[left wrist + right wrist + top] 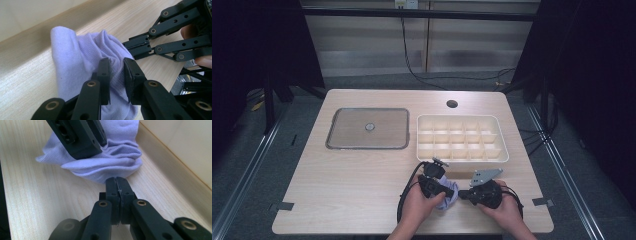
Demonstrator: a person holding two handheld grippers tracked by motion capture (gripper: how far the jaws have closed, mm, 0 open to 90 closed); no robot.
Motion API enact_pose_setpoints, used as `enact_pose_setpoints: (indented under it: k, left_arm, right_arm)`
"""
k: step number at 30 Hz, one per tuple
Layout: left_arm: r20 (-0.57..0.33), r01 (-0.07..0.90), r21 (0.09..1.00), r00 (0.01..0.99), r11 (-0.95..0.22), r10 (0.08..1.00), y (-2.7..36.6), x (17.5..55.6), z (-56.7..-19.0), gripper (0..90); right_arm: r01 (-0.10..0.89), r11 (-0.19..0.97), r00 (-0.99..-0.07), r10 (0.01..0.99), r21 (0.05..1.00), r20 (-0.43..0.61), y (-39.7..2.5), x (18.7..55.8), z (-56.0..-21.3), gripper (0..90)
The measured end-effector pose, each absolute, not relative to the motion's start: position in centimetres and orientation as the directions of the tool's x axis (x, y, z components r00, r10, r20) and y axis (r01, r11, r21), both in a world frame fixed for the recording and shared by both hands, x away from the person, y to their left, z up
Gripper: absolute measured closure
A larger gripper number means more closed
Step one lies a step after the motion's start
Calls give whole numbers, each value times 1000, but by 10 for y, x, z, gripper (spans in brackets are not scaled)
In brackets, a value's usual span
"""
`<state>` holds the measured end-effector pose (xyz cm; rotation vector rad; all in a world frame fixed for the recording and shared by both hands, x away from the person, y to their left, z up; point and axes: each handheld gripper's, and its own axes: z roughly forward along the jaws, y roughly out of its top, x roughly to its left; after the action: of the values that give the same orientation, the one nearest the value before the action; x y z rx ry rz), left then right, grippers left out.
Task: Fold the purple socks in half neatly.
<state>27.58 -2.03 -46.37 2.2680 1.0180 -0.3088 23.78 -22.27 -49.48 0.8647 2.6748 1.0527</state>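
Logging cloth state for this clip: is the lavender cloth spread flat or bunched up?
Bunched up. The lavender cloth sits in a crumpled heap with several folds, and the left gripper pinches one fold between its jaws.

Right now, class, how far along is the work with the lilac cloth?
Done: the lilac cloth lies bunched on the table. In hand: the left gripper pinches a fold; the right gripper is shut just beside it. Left: the divided tray stands empty.
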Motion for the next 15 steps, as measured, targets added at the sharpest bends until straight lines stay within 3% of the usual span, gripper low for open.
enact_pose_setpoints:
  k: [15]
  left_arm:
    - [-435, 740, 474, 669, -478, 603, -20, 279, -459, 764]
  right_arm:
    - [463, 590, -828, 555, 662, 84, -224, 237, -495, 885]
